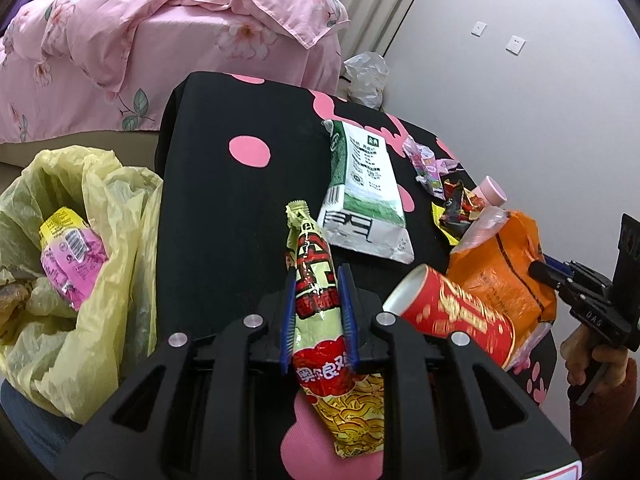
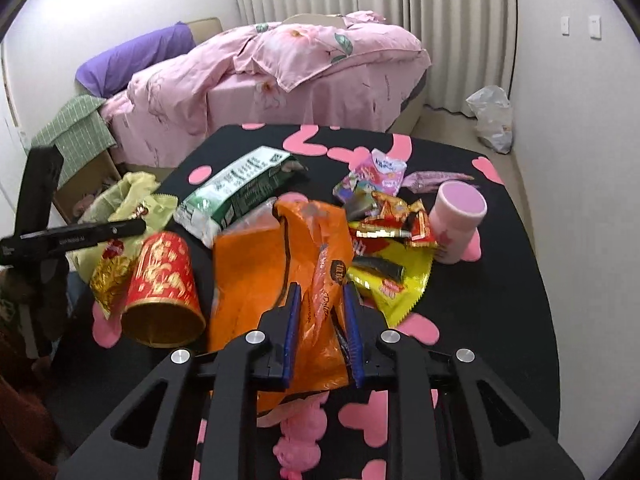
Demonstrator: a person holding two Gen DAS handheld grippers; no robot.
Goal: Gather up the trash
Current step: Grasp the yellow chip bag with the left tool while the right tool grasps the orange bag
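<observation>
My left gripper (image 1: 318, 280) is shut on a red and pale-green noodle snack wrapper (image 1: 320, 304), held just above the black table with pink spots (image 1: 224, 208). My right gripper (image 2: 322, 296) is shut on an orange plastic bag (image 2: 276, 256) at the table's middle; it also shows in the left wrist view (image 1: 500, 272). A red and gold paper cup (image 2: 164, 292) lies on its side left of the bag. A green and white milk carton (image 1: 364, 188) lies flat beyond. Small candy wrappers (image 2: 392, 232) and a pink cup (image 2: 458, 220) sit to the right.
A yellow trash bag (image 1: 80, 240) stands open left of the table with a pink packet (image 1: 72, 260) inside. A bed with a pink quilt (image 2: 280, 76) lies beyond. A white plastic bag (image 2: 492, 116) sits on the floor by the wall.
</observation>
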